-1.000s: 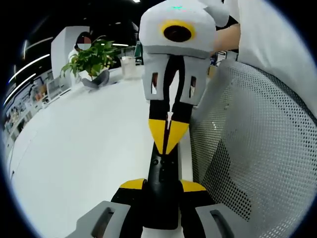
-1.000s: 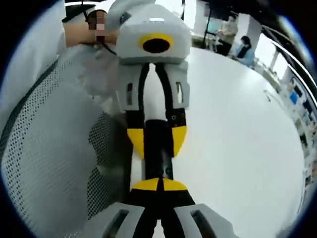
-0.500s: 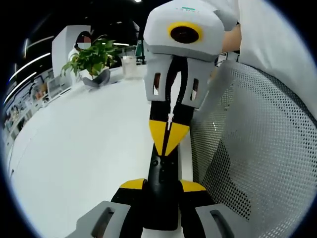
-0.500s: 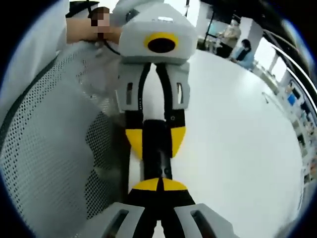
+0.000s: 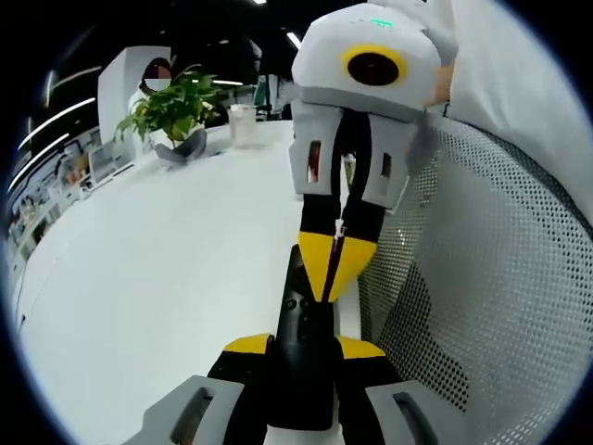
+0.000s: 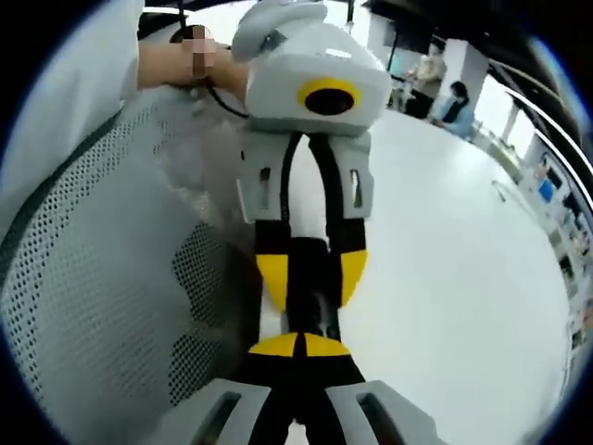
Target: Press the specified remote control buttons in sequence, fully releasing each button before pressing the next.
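Observation:
A black remote control lies lengthwise between the yellow pads of my left gripper, which is shut on it. My right gripper comes down from the top of the left gripper view with its yellow tips together, and they rest on the remote's upper face. In the right gripper view my right gripper is shut at the bottom, its tips on the remote control. The left gripper faces it and clamps the remote between its two yellow pads.
A white table spreads to the left, with a potted plant and a clear cup at its far edge. A grey mesh chair back stands close on the right. A person's hand holds the left gripper. Seated people are far off.
In the left gripper view the right gripper has swung to the right, and its shut tips sit a little further down the remote. The left gripper still holds the remote.

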Available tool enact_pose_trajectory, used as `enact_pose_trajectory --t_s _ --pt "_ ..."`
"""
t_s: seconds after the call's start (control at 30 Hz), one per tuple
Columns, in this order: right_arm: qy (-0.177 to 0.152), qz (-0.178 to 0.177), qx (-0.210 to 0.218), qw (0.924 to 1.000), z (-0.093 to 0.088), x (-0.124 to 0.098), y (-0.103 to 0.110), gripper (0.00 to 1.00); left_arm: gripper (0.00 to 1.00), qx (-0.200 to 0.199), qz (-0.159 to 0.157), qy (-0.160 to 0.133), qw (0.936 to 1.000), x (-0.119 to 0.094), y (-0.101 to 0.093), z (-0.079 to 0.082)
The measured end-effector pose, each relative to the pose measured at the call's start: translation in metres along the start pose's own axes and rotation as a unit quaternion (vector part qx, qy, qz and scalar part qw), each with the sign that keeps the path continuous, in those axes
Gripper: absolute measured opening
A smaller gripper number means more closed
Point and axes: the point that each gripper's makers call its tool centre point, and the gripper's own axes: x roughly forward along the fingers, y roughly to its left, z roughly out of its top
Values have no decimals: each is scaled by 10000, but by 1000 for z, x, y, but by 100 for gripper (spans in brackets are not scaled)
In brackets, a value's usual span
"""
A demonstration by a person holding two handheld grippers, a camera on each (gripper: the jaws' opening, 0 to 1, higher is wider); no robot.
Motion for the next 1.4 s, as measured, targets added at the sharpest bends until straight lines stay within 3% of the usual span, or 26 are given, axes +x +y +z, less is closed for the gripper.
enact_pose_trajectory --t_s 0.23,0.4,0.57,0.6,0.67,0.73,0.77,0.83,1.0,1.03,1.4 --pt "460 202 -382 9980 1 5 4 0 25 60 -13 18 10000 0 -1 0" --pt "388 296 -150 9987 0 4 4 0 25 65 -17 32 10000 0 -1 -1" --pt "418 351 -396 9977 -1 4 6 0 25 58 -27 32 10000 0 -2 0" --pt "362 370 -338 9981 -1 3 5 0 25 55 -27 31 10000 0 -2 0" --pt "97 441 256 9987 1 2 4 0 25 24 -23 18 10000 0 -2 0" --pt "-34 396 572 9976 3 0 1 0 25 18 -20 11 10000 0 -2 0" --pt "-10 92 465 9989 1 -2 -9 0 25 17 -18 8 10000 0 -2 0" --pt "135 -69 205 9997 -1 -4 -15 0 25 17 -20 8 10000 0 -2 0" --pt "172 130 188 9996 2 3 -8 0 25 11 -26 2 10000 0 -2 0" --pt "201 102 23 9997 2 1 -10 0 25 16 -25 -2 10000 0 -3 0" --pt "339 -56 -98 9994 1 3 -10 0 25 25 -26 8 10000 -1 -2 0"
